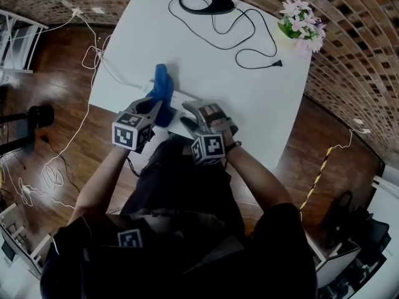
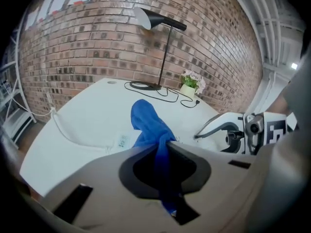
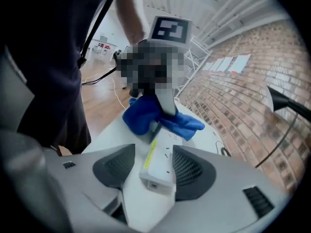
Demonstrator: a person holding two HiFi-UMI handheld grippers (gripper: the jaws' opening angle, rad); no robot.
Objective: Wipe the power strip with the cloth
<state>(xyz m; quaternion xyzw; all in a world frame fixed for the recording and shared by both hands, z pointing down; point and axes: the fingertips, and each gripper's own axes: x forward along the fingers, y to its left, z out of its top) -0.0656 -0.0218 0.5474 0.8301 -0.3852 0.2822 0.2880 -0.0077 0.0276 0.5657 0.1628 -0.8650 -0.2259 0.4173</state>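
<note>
Our left tool (image 2: 163,147) pinches the soft blue cloth (image 2: 148,123) tight. Our right tool (image 3: 153,149) has its sides apart, not squeezing the long white plastic power strip (image 3: 160,171) between them. We can't read its yellow sticker (image 3: 149,154).

On table (image 1: 255,92), near front edge: power strip (image 3: 158,165); cloth (image 1: 163,87) over its left end; lamp (image 1: 206,2), flowers (image 1: 302,18) far behind.

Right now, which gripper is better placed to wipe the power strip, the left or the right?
Left. The left gripper is shut on the cloth, which lies over the far end of the power strip. The right gripper has no cloth; its open jaws stand around the strip's near end.
</note>
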